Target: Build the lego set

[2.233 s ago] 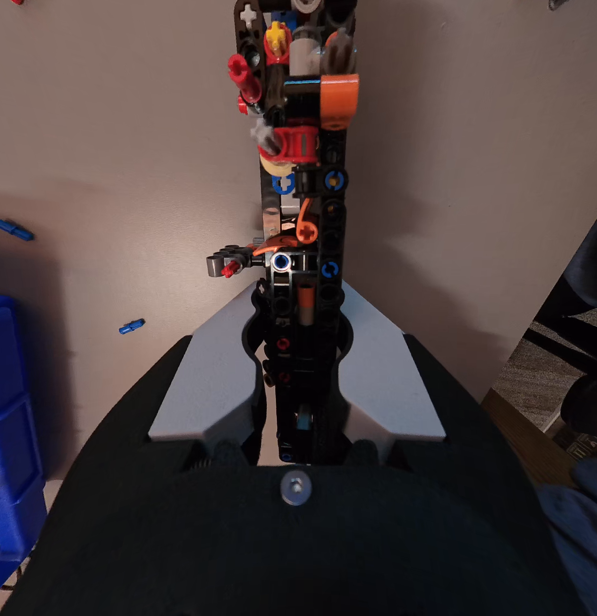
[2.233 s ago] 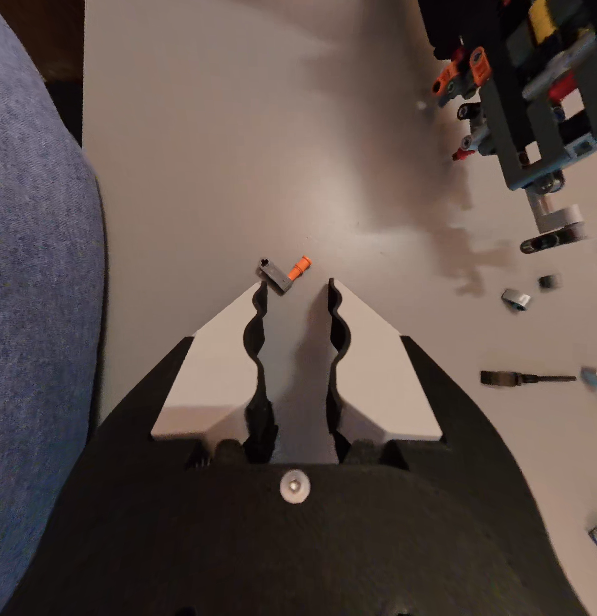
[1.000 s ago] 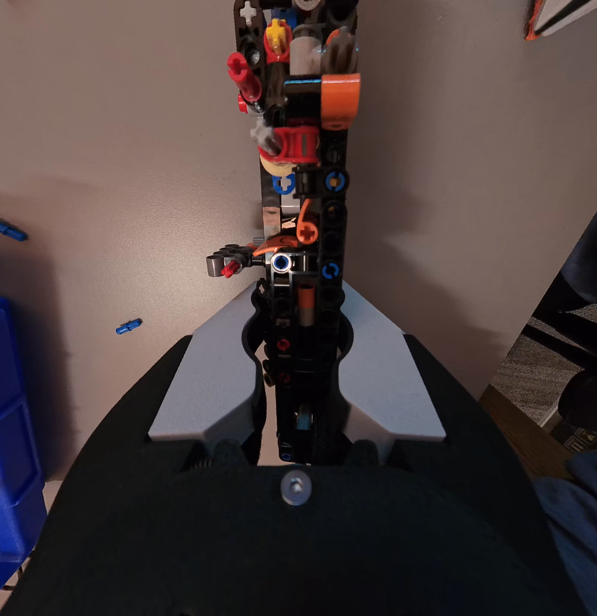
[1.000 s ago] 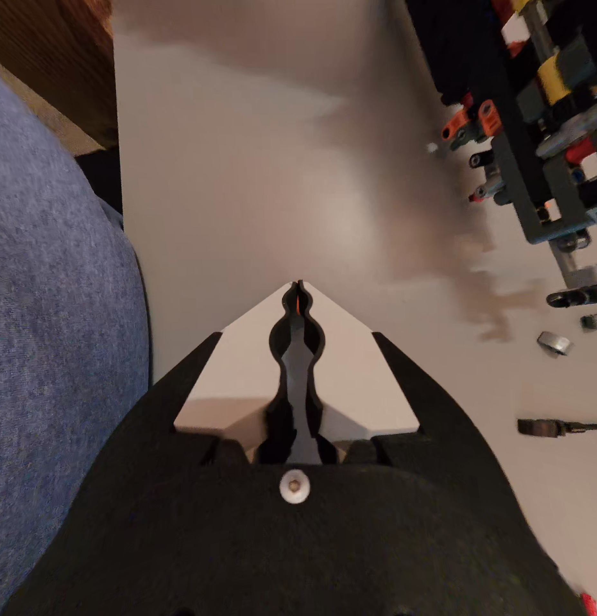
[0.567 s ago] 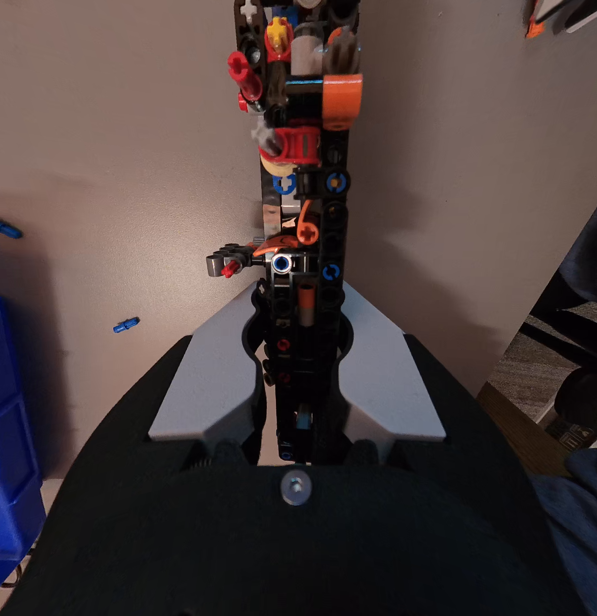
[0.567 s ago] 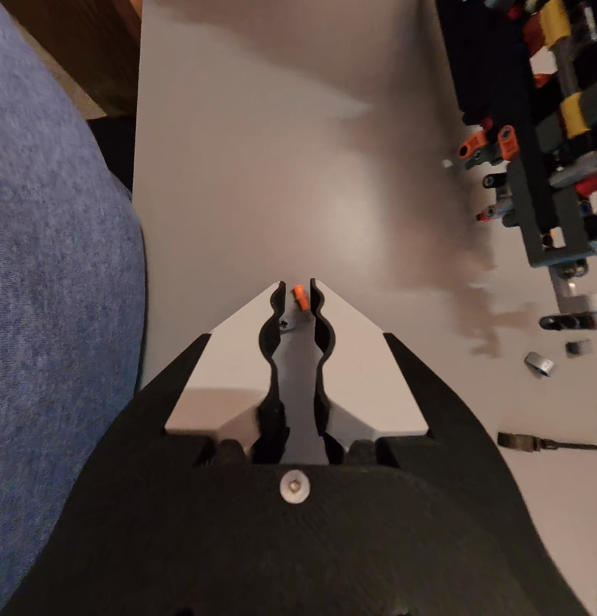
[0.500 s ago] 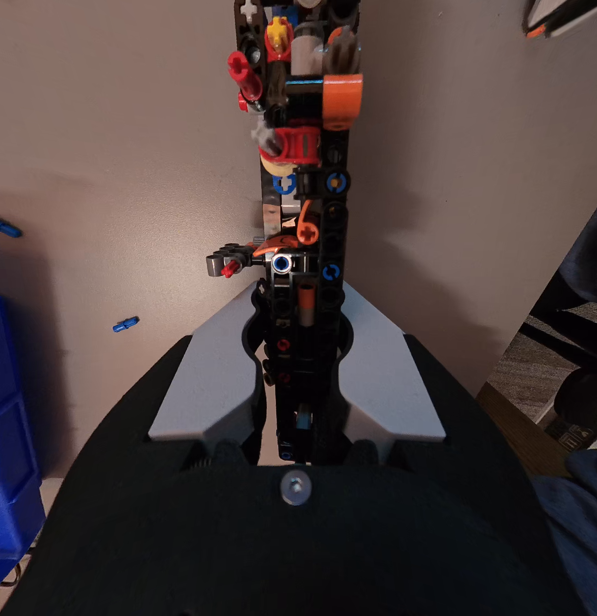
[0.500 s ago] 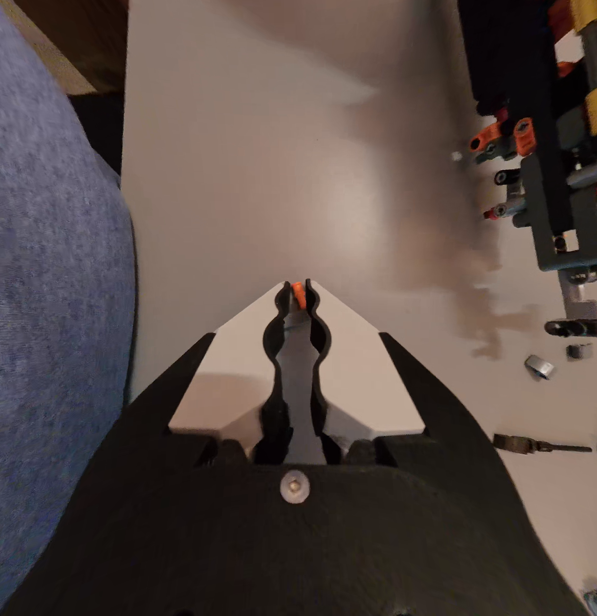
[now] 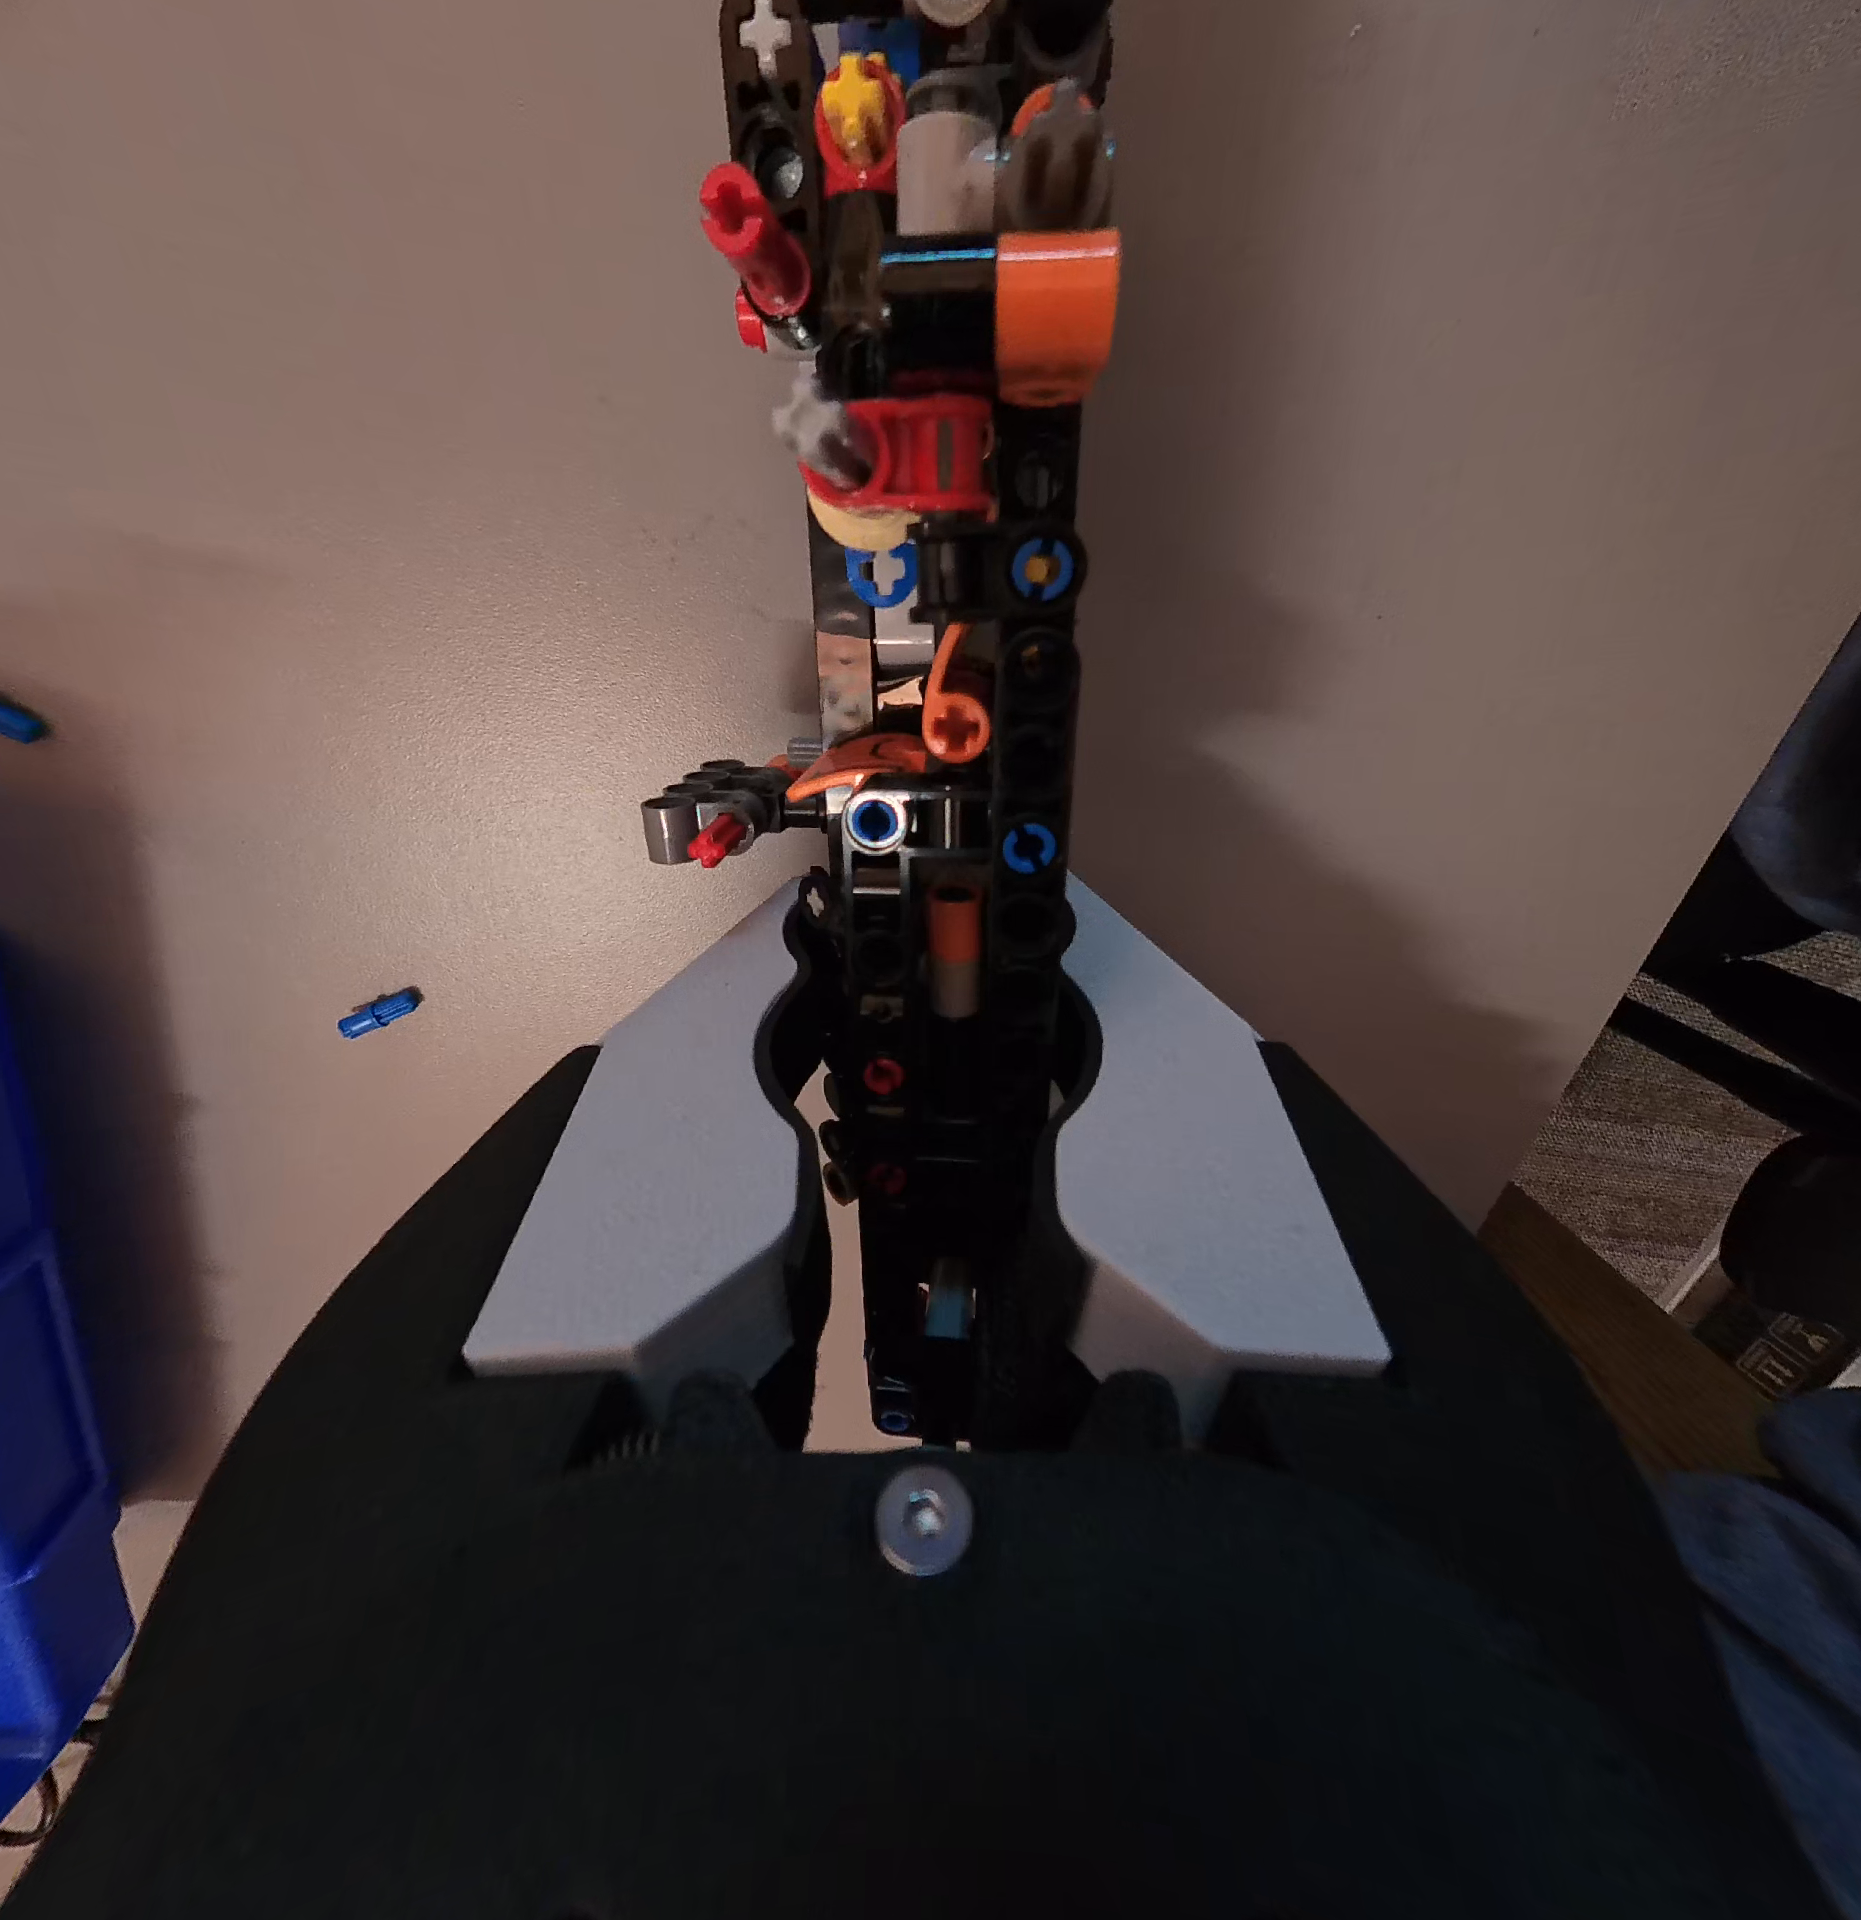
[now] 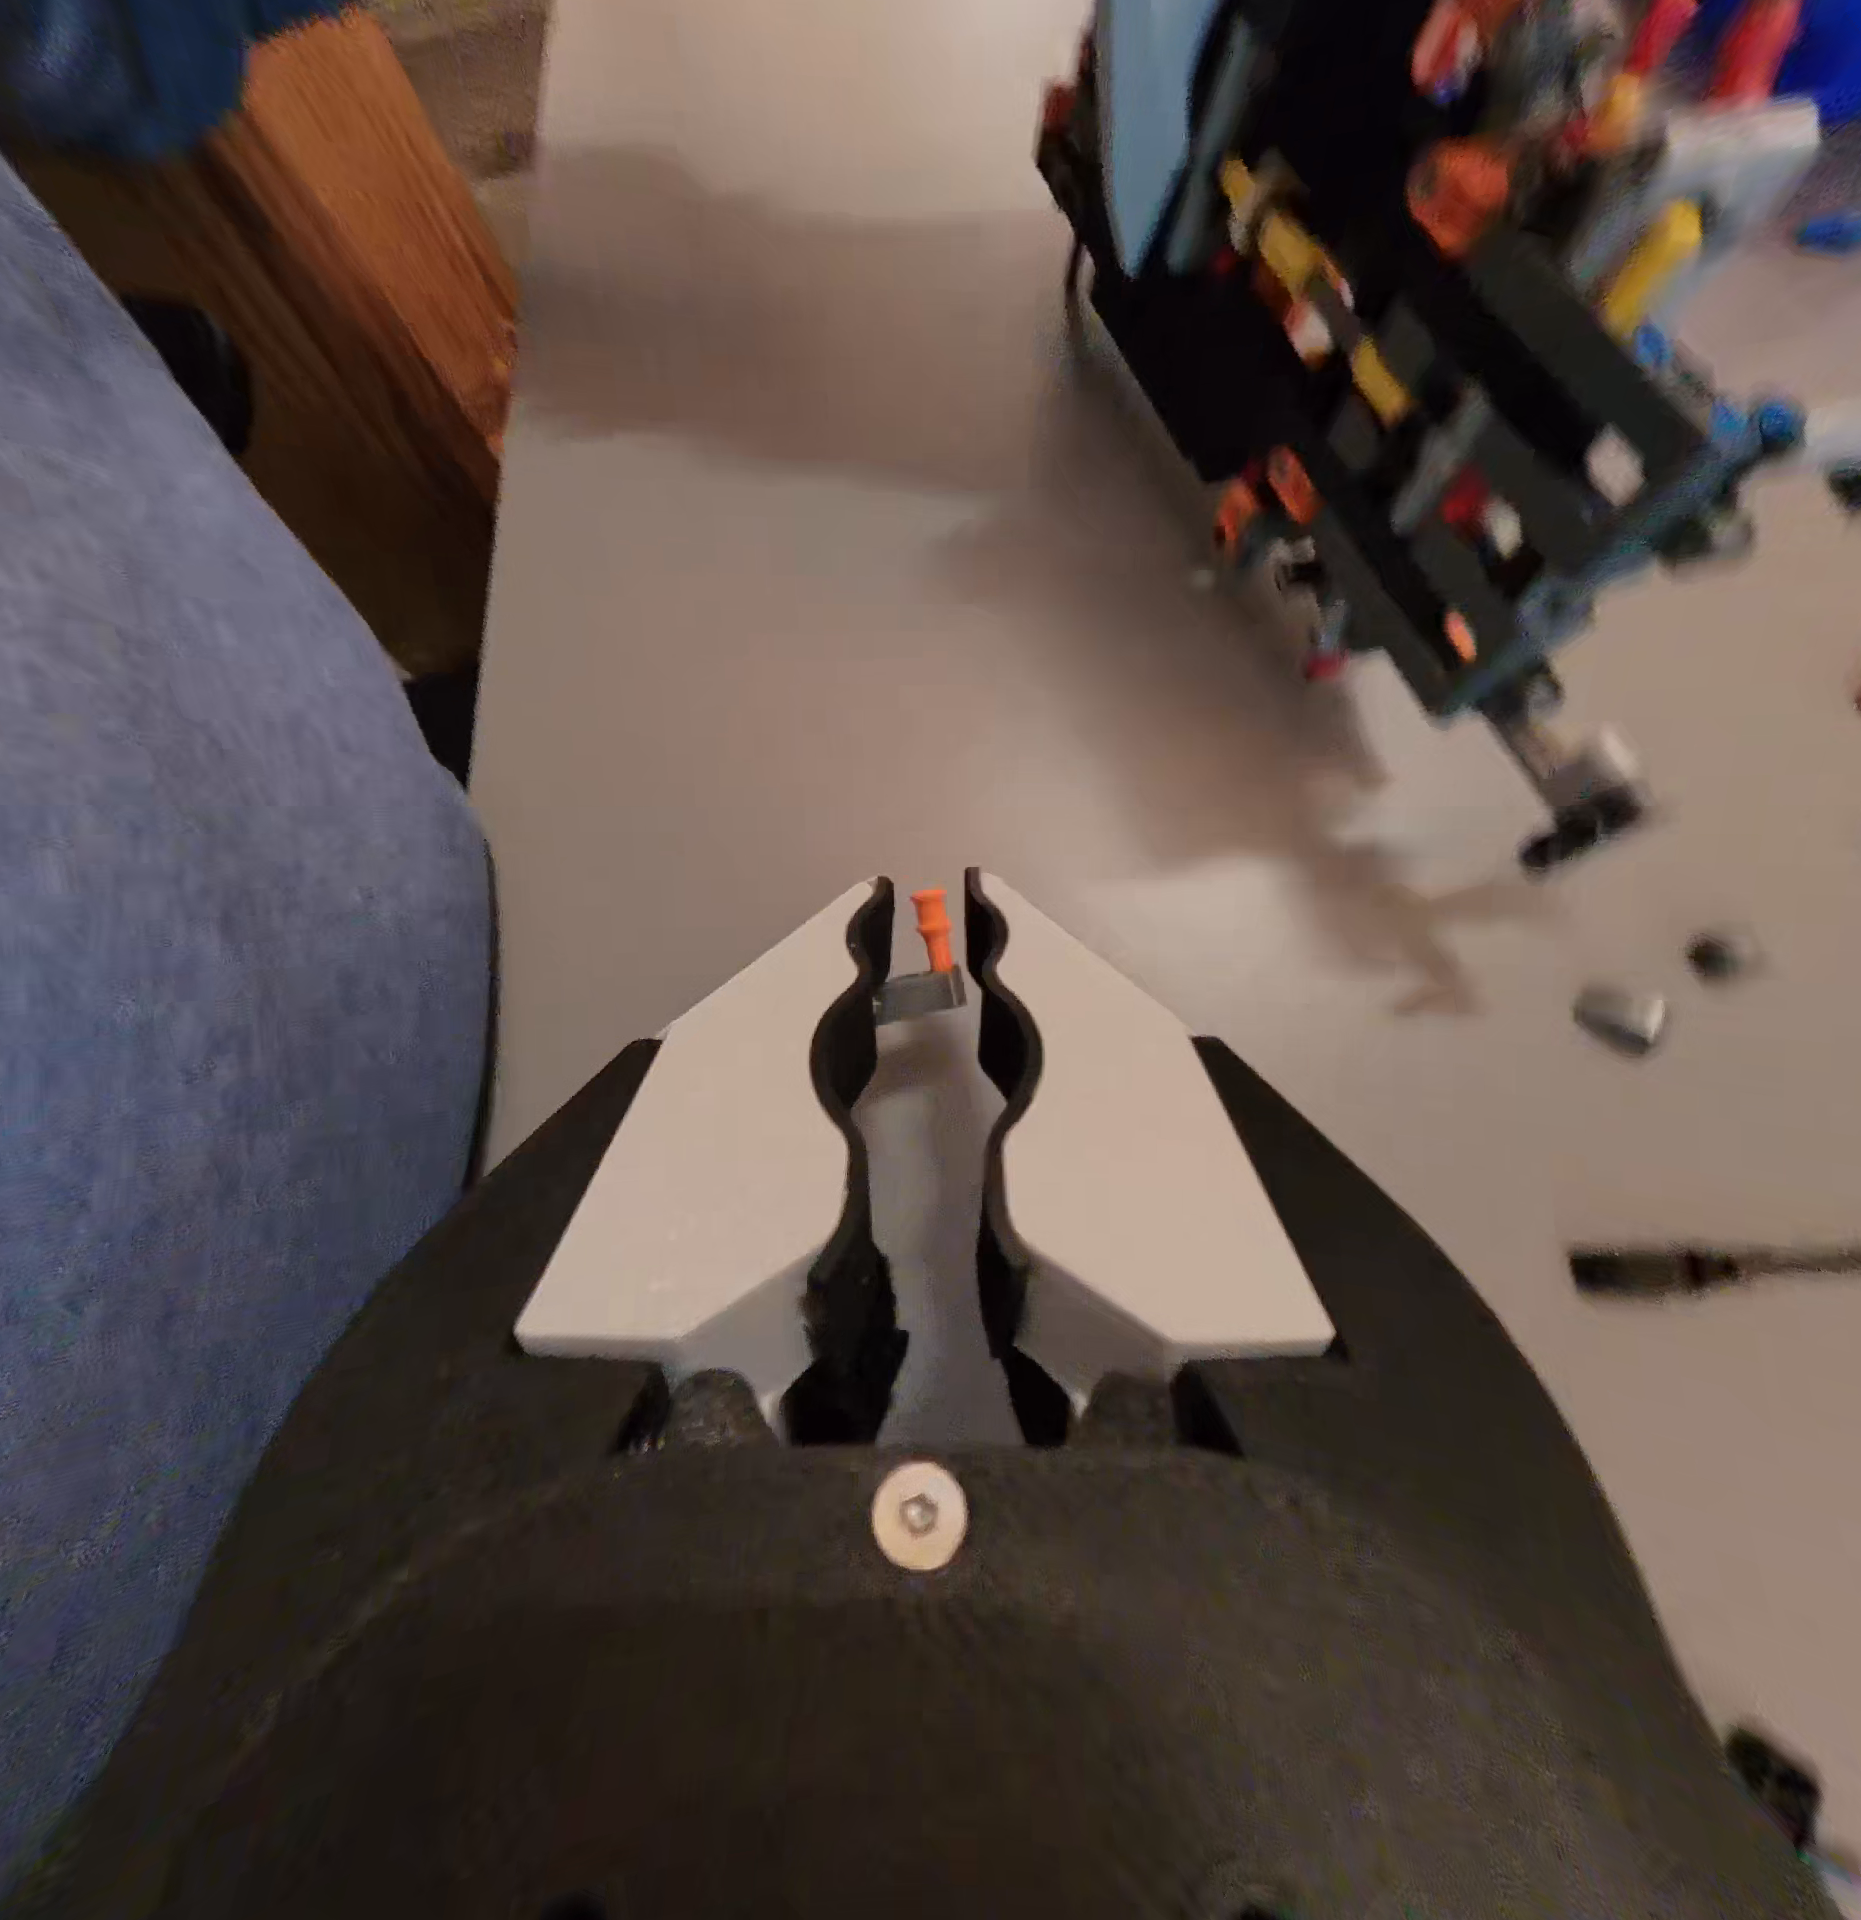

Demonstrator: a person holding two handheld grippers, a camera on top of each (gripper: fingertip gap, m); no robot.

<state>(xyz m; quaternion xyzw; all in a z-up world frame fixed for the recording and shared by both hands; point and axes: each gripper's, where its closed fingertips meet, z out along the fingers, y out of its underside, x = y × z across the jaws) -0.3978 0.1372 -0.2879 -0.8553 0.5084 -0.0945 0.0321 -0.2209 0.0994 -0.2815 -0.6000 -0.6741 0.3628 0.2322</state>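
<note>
My left gripper (image 9: 936, 894) is shut on the lego model (image 9: 947, 582), a long black beam frame with red, orange, yellow and blue parts that runs away from me above the pale table (image 9: 386, 416). My right gripper (image 10: 926, 883) holds a small piece between its tips, an orange pin (image 10: 931, 928) on a grey part (image 10: 921, 997). Its jaws stand a little apart around the piece. In the right wrist view the model (image 10: 1425, 364) is blurred at the upper right, well beyond the right gripper.
A blue bin (image 9: 22, 1299) stands at the left, with two loose blue pins (image 9: 378, 1013) near it. In the right wrist view a grey part (image 10: 1620, 1018) and a black axle (image 10: 1726, 1268) lie on the table. Blue fabric (image 10: 178, 935) and a wooden block (image 10: 365, 343) border the table's left edge. The gap from one gripper's tips to the other's is roughly 20 cm.
My right gripper's jaws have widened, and the orange and grey piece shows more fully between them. The right view has swung toward the model. My left gripper still holds the model.
</note>
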